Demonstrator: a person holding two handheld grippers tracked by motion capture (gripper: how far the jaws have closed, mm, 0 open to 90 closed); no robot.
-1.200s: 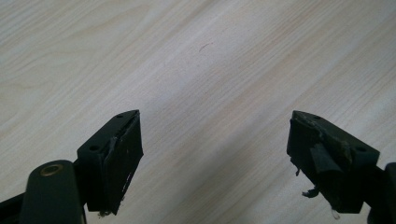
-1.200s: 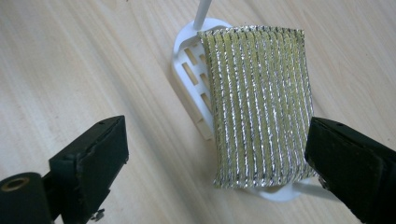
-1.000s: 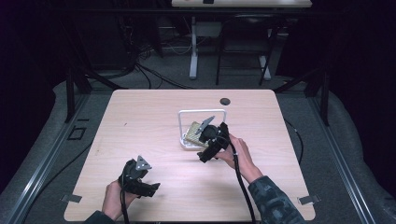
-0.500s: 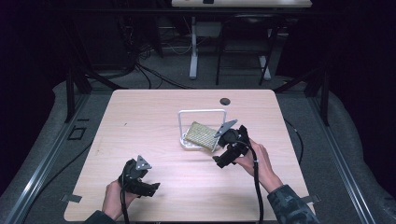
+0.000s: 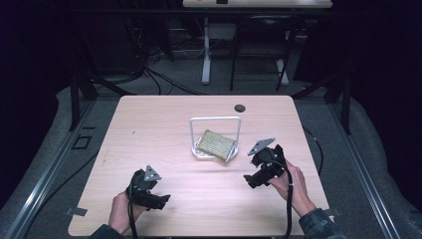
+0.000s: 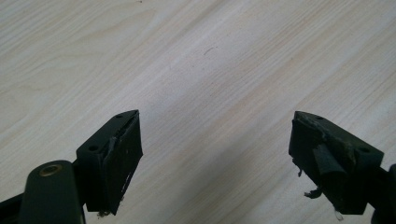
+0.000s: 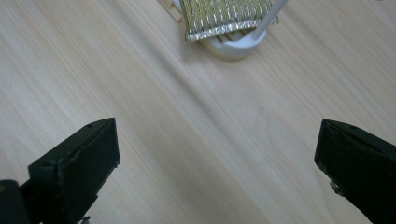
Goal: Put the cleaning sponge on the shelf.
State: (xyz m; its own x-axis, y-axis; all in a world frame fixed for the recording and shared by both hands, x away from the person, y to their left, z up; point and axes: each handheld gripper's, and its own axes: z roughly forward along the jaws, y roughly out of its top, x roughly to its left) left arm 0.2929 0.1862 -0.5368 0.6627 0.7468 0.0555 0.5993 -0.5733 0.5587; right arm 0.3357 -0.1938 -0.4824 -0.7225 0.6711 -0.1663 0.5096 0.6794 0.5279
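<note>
Holding both claws wide and empty, we keep the right claw point(image 5: 250, 180) near the gold-mesh rack point(image 5: 215, 144), the left claw point(image 5: 161, 200) well apart.

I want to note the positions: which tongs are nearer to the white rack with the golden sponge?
The right tongs. They sit just right of the white rack and slightly nearer the person. The left tongs are farther, by the table's near-left edge.

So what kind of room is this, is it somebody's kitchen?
Probably not a kitchen; it looks more like a lab or workshop set up for recording. A plain wooden table stands alone in a dark room, loose cables run over the floor behind it, and metal rails run along the floor beside it.
</note>
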